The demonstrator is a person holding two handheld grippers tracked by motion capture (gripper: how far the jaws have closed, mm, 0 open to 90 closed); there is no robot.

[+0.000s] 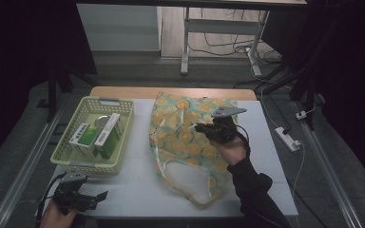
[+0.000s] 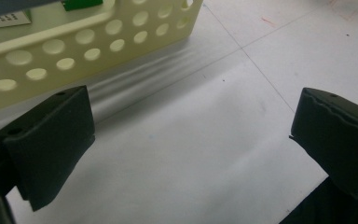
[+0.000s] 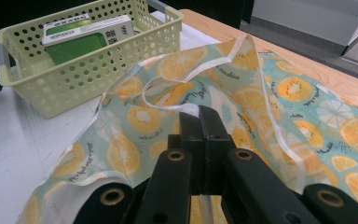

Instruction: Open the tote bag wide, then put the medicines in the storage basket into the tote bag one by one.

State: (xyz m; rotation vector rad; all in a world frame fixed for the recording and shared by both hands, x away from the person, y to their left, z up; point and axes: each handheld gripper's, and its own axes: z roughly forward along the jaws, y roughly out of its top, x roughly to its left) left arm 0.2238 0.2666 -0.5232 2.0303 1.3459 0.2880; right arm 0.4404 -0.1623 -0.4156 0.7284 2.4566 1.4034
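On table: basket | holds green-white boxes

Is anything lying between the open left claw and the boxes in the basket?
Yes: the basket's own perforated wall stands between the left claw and the boxes. The claw sits low on the white table, just outside that wall, so it would probably need to go over the rim.
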